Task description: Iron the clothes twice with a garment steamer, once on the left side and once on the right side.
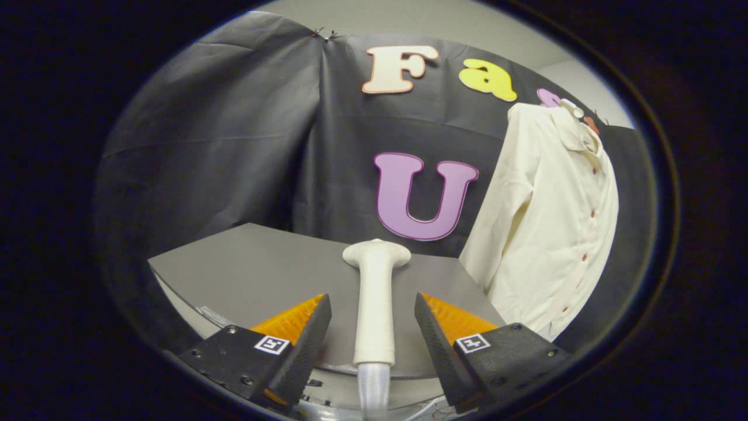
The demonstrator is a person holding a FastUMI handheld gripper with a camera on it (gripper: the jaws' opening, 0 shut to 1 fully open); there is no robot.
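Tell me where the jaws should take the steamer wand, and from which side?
Grip the straight handle shaft of the steamer wand, below its wider head and above the ribbed hose. It lies on the grey table, lengthwise between the open gripper jaws, neither touching, so come straight ahead from the hose end and close on its two sides.

steamer (374, 304): plain white handle and head, ribbed pale grey hose below
shirt (546, 216): cream all over, a row of small red buttons, hanging right of the steamer
table (257, 269): flat matte grey under the steamer
booth wall (222, 146): black cloth behind the steamer
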